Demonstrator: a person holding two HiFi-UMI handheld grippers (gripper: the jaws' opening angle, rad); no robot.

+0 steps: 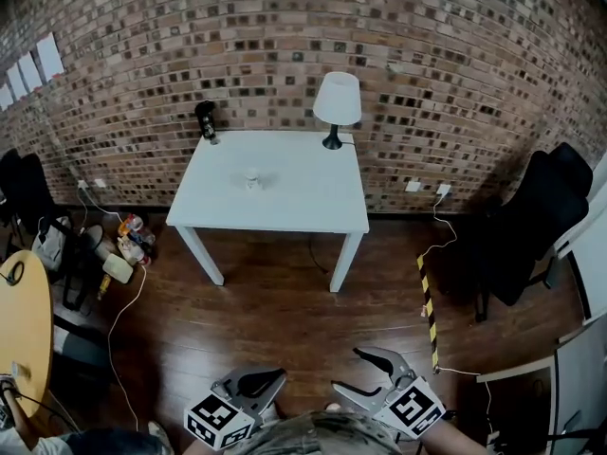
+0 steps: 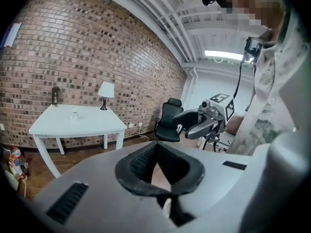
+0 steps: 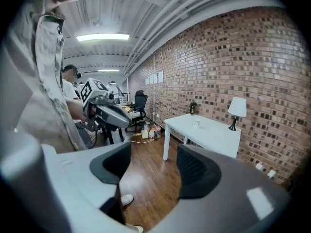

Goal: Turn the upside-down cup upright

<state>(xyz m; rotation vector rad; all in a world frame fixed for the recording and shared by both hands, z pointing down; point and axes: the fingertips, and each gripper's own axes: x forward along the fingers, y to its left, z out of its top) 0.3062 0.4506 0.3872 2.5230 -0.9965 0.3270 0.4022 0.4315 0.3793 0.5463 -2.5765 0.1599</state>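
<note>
A small pale cup (image 1: 251, 178) stands near the middle of the white table (image 1: 285, 207), far ahead of me; it is too small to tell which way up it is. The cup (image 2: 74, 114) also shows far off in the left gripper view, and the cup (image 3: 197, 123) in the right gripper view. Both grippers are held low near my body, well short of the table. My left gripper (image 1: 254, 383) (image 2: 156, 147) is shut with nothing in it. My right gripper (image 1: 365, 375) (image 3: 154, 152) is open and empty.
A white lamp (image 1: 337, 104) and a dark object (image 1: 206, 119) stand at the table's back edge against the brick wall. A black office chair (image 1: 531, 221) is at the right, a round yellow table (image 1: 24, 320) and clutter (image 1: 119, 245) at the left. Wooden floor (image 1: 285, 330) lies between.
</note>
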